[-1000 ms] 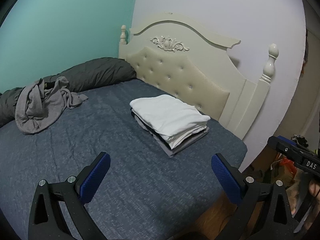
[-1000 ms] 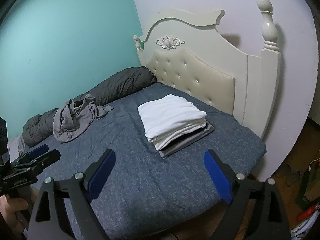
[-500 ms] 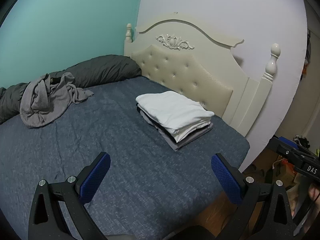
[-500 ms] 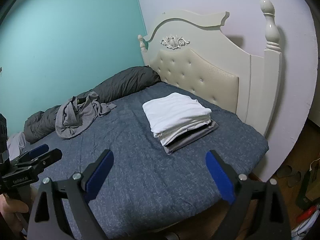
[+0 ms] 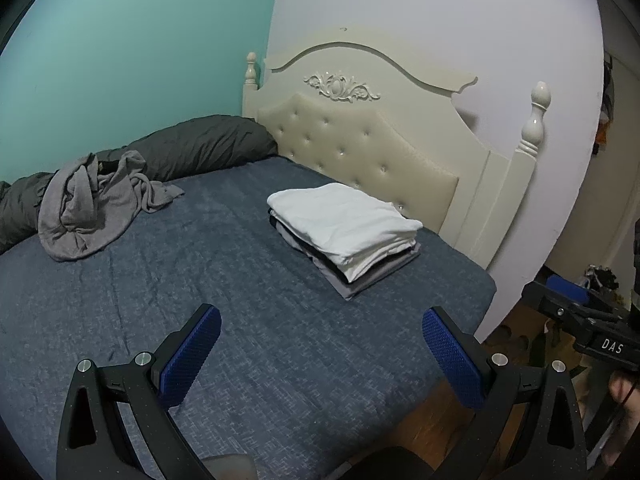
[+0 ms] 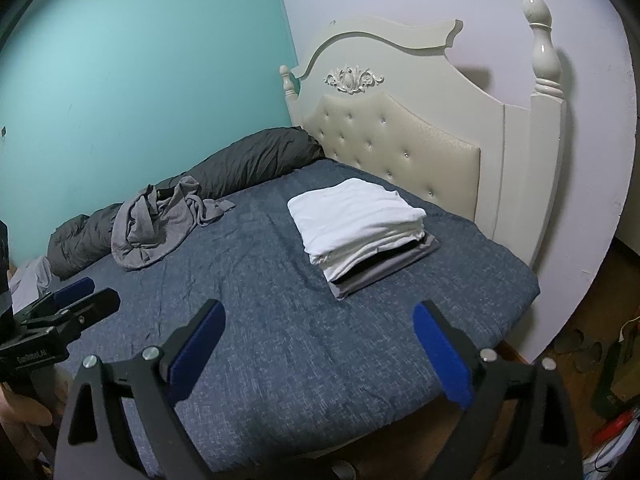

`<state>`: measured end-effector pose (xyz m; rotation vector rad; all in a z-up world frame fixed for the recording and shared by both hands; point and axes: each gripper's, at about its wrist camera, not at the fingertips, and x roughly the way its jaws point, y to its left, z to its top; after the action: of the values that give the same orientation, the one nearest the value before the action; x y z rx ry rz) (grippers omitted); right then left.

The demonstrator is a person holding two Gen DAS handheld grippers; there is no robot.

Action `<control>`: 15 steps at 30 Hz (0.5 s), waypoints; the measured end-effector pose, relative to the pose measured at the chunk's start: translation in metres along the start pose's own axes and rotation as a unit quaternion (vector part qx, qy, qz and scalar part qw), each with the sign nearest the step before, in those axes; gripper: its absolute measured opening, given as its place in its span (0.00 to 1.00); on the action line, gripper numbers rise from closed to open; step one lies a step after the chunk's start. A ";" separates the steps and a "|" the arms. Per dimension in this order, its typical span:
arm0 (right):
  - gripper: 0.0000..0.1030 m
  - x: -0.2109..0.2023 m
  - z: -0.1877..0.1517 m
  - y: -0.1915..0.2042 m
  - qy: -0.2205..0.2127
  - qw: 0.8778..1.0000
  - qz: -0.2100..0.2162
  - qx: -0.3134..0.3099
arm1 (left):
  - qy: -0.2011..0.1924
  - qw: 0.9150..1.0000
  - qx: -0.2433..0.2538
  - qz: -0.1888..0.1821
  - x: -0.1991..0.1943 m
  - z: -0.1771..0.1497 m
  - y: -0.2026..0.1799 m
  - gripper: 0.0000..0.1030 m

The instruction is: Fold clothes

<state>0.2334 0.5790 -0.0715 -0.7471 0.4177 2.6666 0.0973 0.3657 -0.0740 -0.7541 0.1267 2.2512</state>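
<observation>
Bedroom, blue bed [image 5: 280,360]. Our 2 grippers, left [image 5: 320,354] and right [image 6: 318,346], both wide, empty, above near edge. Folded stack [image 5: 344,232] by headboard; crumpled grey garment [image 5: 92,208] far left, unfolded. Between folds, we judge; next: reach garment, spread flat.

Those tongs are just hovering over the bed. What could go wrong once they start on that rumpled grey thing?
The crumpled grey garment lies partly on the dark duvet, so the open left tongs might pinch bedding along with it. The folded stack sits near the mattress corner; dragging cloth past could topple it. A tangled sleeve may also be grabbed instead of a hem.
</observation>
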 end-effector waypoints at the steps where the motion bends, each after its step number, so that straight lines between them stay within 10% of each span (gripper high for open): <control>1: 0.93 0.000 -0.001 0.000 0.001 1.000 0.000 0.001 | 0.000 1.000 0.000 0.000 0.000 -0.001 0.000 1.00; 15: 0.93 0.003 -0.009 -0.002 0.007 1.000 -0.004 -0.002 | 0.004 1.000 0.004 0.006 0.002 -0.006 -0.003 1.00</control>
<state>0.2357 0.5782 -0.0803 -0.7661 0.4124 2.6567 0.1011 0.3676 -0.0799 -0.7597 0.1434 2.2584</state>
